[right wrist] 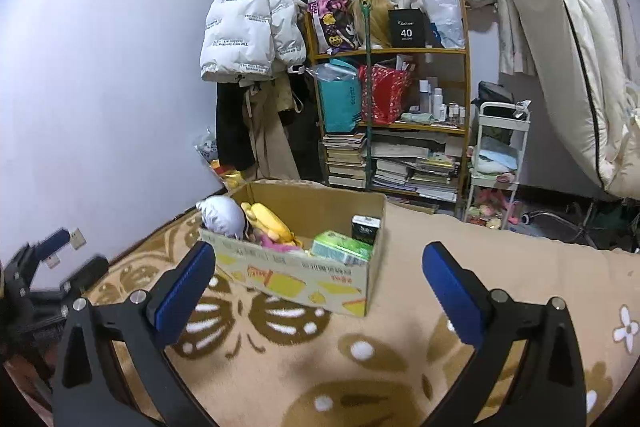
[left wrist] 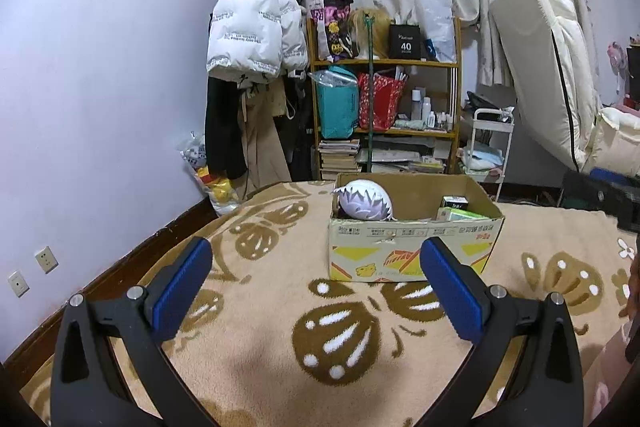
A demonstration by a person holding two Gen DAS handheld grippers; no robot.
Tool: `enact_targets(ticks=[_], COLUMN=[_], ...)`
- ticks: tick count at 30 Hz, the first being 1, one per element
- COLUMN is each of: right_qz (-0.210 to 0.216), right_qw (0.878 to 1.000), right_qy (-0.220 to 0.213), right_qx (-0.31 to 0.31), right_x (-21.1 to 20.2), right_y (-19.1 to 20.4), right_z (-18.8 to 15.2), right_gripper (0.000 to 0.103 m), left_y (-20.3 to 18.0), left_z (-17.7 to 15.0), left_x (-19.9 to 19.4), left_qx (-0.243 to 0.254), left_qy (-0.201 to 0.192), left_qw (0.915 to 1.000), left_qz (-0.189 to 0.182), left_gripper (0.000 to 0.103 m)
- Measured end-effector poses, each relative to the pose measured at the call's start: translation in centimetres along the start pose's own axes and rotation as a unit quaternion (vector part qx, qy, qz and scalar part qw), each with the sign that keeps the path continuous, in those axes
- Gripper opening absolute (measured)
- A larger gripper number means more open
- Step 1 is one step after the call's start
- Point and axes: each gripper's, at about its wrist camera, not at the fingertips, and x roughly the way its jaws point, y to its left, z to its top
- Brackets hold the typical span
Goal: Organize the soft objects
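bedroom, beige butterfly-patterned blanket (right wrist: 280, 379), cluttered shelf (right wrist: 400, 131) behind. cardboard box (right wrist: 304, 275) on the blanket, holding a white-purple plush (left wrist: 364, 201), a yellow plush (right wrist: 268, 221), a green pack (right wrist: 340, 247). left gripper (left wrist: 316, 291) and right gripper (right wrist: 320, 291) both released, empty, short of the box; risk: the white-purple plush stands above the rim and may topple out if the box is nudged.

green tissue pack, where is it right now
In the right wrist view the green tissue pack lies inside the cardboard box, at its right end beside a dark carton.
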Motion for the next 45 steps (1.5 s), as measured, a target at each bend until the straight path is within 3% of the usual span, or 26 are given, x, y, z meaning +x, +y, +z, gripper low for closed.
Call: enact_targets(ticks=[7,12,15,28,45], right_qz=[-0.012,-0.020,-0.021,-0.027,-0.033], right_qw=[0.999,0.999,0.998,0.997,0.996], right_qy=[-0.045,-0.049,-0.052,-0.063,-0.076], right_qx=[-0.014,-0.006,0.001,0.024,0.009], right_x=[-3.3,-4.0,-4.0,-4.0,-4.5], right_y=[0.3,-0.3,-0.7,-1.9,-2.3], right_z=[-2.4,-3.3,-3.4,-3.7,-3.5], right_gripper=[0.103,0.103,0.103,0.103,0.103], left_y=[0.2,-0.1,-0.7,-1.6,-1.7], left_z=[0.0,-0.1,-0.1,-0.5,-0.7], left_x=[-1.5,-1.3,-1.2,-1.0,-0.7], left_qx=[-0.007,-0.005,0.007,0.025,0.018], left_qy=[-0.020,-0.015,-0.017,-0.011,-0.006], left_qw=[0.9997,0.9998,0.9998,0.9995,0.9996], left_qz=[0.013,-0.008,0.005,-0.014,-0.022], left_gripper=[0.102,0.102,0.102,0.102,0.102])
